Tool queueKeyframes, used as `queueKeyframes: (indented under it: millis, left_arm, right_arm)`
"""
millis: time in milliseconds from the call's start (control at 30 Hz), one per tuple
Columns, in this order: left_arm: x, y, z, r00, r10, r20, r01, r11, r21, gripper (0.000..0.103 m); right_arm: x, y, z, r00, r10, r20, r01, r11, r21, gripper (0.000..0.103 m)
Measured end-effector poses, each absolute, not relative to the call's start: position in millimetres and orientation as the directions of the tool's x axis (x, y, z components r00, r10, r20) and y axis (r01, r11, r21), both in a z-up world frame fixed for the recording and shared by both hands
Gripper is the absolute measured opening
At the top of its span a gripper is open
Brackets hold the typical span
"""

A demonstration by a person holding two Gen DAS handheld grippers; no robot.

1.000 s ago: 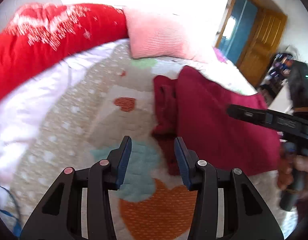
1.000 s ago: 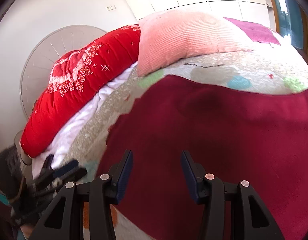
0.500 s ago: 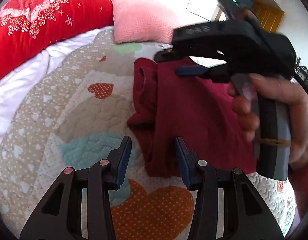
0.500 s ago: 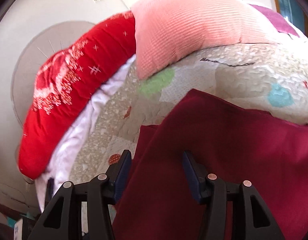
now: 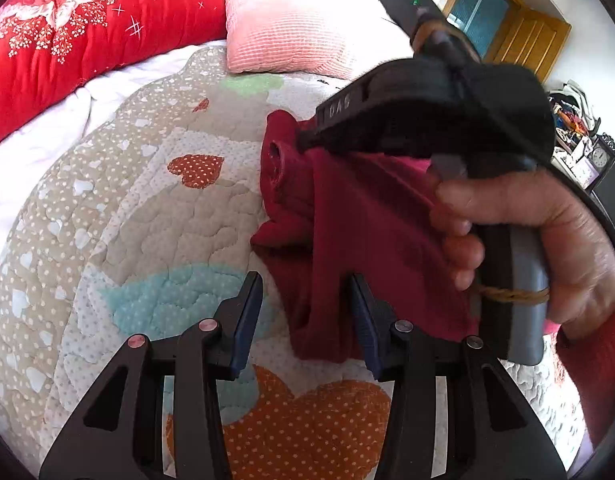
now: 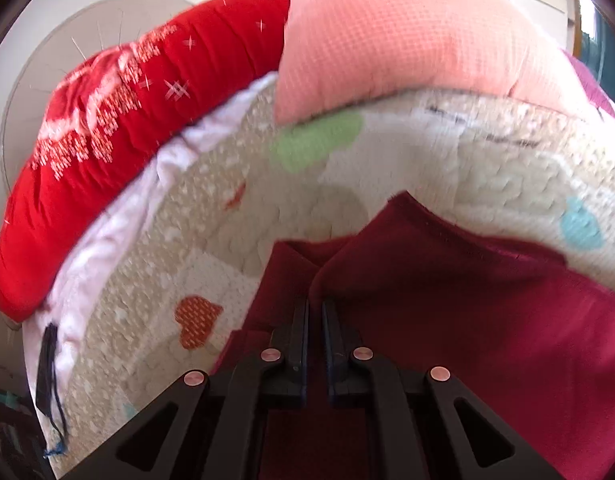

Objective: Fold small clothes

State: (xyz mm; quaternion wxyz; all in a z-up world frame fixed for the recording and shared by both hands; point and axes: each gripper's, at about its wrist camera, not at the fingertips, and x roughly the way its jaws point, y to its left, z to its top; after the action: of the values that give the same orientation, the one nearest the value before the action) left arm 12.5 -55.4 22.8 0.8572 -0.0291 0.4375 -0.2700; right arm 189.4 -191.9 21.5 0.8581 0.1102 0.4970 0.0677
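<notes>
Garment (image 5: 371,240), dark red and partly folded, lies on the quilt (image 5: 155,208) of the bed, toward my right side. Its rolled, bunched edge faces left, and a flat layer lies over the rest.

My right tongs (image 6: 314,312) are together, their tips on the garment at the edge of the upper layer. From the right wrist view I see the two fingers nearly touching with red cloth at their ends, but I cannot tell for sure whether a fold is pinched between them. In the left wrist view my right hand (image 5: 547,240) grips the handle, and the black body of that tool hangs over the garment's far part.

My left tongs (image 5: 307,312) stand apart, over the garment's near corner. The cloth's lower edge lies between the two blue-padded fingers (image 5: 247,316), and the pads do not press on it.

Farther up the bed, a pink pillow (image 5: 283,40) rests beside a red blanket (image 5: 79,32) with white flowers, and a white sheet (image 5: 35,136) shows between blanket and quilt. An orange heart (image 5: 307,428) on the quilt sits just under my left tongs.
</notes>
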Motion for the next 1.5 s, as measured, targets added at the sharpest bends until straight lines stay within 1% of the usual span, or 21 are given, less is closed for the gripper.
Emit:
queueKeyframes:
  millis: [67,133,167,200,233,267,400,533,600,733,767,800,833,900,967,1067,1233,1300,1400,1500]
  left_arm:
    - [12.8,-55.7,22.6,0.470,-0.488,-0.736,0.438,0.852,-0.286,0.044]
    - [12.7,-55.7,22.7,0.470,-0.487,-0.737,0.437,0.853,-0.285,0.044]
    - [13.2,-55.8,22.4,0.469,-0.486,-0.738,0.436,0.854,-0.286,0.044]
    - [14.0,-55.7,21.5,0.468,-0.486,-0.738,0.435,0.854,-0.286,0.044]
    - [14.1,-55.6,21.8,0.470,-0.485,-0.738,0.434,0.854,-0.285,0.044]
    - [13.9,-55.5,22.1,0.471,-0.484,-0.738,0.433,0.855,-0.284,0.044]
    - [13.7,-51.9,24.3,0.484,-0.481,-0.731,0.425,0.859,-0.284,0.044]
    - [16.0,-47.4,25.1,0.484,-0.490,-0.725,0.418,0.858,-0.300,0.044]
    - [16.0,-45.7,25.3,0.482,-0.492,-0.725,0.413,0.857,-0.307,0.047]
    - [17.3,-40.8,27.4,0.480,-0.500,-0.721,0.407,0.855,-0.322,0.048]
    - [18.0,-39.8,27.1,0.475,-0.503,-0.722,0.406,0.853,-0.327,0.051]
    - [18.0,-38.9,26.6,0.471,-0.506,-0.723,0.405,0.852,-0.332,0.058]
    - [16.7,-38.5,26.5,0.467,-0.510,-0.722,0.402,0.850,-0.340,0.061]
    - [18.2,-37.3,24.0,0.457,-0.516,-0.725,0.390,0.848,-0.358,0.063]
    - [21.4,-35.5,20.5,0.438,-0.525,-0.730,0.376,0.844,-0.382,0.063]
    - [23.4,-33.9,17.3,0.421,-0.538,-0.730,0.361,0.838,-0.409,0.063]
    - [22.0,-35.7,16.0,0.422,-0.537,-0.731,0.366,0.838,-0.404,0.063]
    - [23.8,-36.1,14.8,0.420,-0.540,-0.730,0.365,0.837,-0.409,0.063]
    - [27.4,-34.5,12.6,0.416,-0.547,-0.727,0.361,0.833,-0.420,0.063]
    - [29.9,-32.1,9.7,0.412,-0.552,-0.725,0.357,0.830,-0.429,0.063]
  right_arm:
    - [186.0,-192.5,23.9,0.511,0.228,-0.829,-0.014,0.966,0.258,0.006]
    - [180.1,-196.7,30.7,0.527,0.248,-0.813,-0.005,0.957,0.289,0.011]
    - [175.3,-200.8,35.4,0.533,0.276,-0.800,-0.001,0.946,0.325,0.023]
    - [172.6,-202.2,38.4,0.535,0.287,-0.795,-0.001,0.941,0.339,0.042]
    - [168.3,-203.4,42.1,0.537,0.292,-0.792,0.002,0.938,0.347,0.050]
    - [161.4,-204.6,46.9,0.546,0.288,-0.787,0.003,0.938,0.346,0.053]
    - [141.9,-203.2,59.5,0.561,0.287,-0.776,-0.023,0.943,0.332,0.053]
    - [134.8,-205.5,65.2,0.551,0.302,-0.778,-0.022,0.937,0.348,0.053]
    - [134.2,-205.3,66.8,0.542,0.291,-0.788,-0.018,0.942,0.335,0.054]
    - [139.5,-205.8,62.2,0.533,0.281,-0.798,0.001,0.943,0.333,0.055]
    - [141.6,-206.4,60.6,0.530,0.287,-0.798,0.006,0.940,0.342,0.055]
    - [145.2,-205.9,58.7,0.524,0.297,-0.798,0.013,0.935,0.356,0.056]
    - [148.6,-205.1,56.8,0.517,0.307,-0.799,0.016,0.930,0.368,0.062]
    - [154.5,-202.0,53.1,0.500,0.316,-0.806,0.025,0.926,0.378,0.066]
    - [159.8,-196.4,49.1,0.483,0.309,-0.820,0.026,0.930,0.366,0.067]
    - [167.4,-186.5,45.5,0.467,0.281,-0.839,0.023,0.944,0.329,0.067]
    - [185.1,-174.6,41.0,0.451,0.213,-0.867,0.017,0.969,0.248,0.068]
    - [194.2,-167.9,37.4,0.429,0.178,-0.886,0.002,0.980,0.198,0.073]
    - [207.1,-152.1,28.2,0.376,0.088,-0.922,-0.034,0.996,0.081,0.074]
    - [213.3,-143.2,20.3,0.353,0.026,-0.935,-0.055,0.998,0.007,0.076]
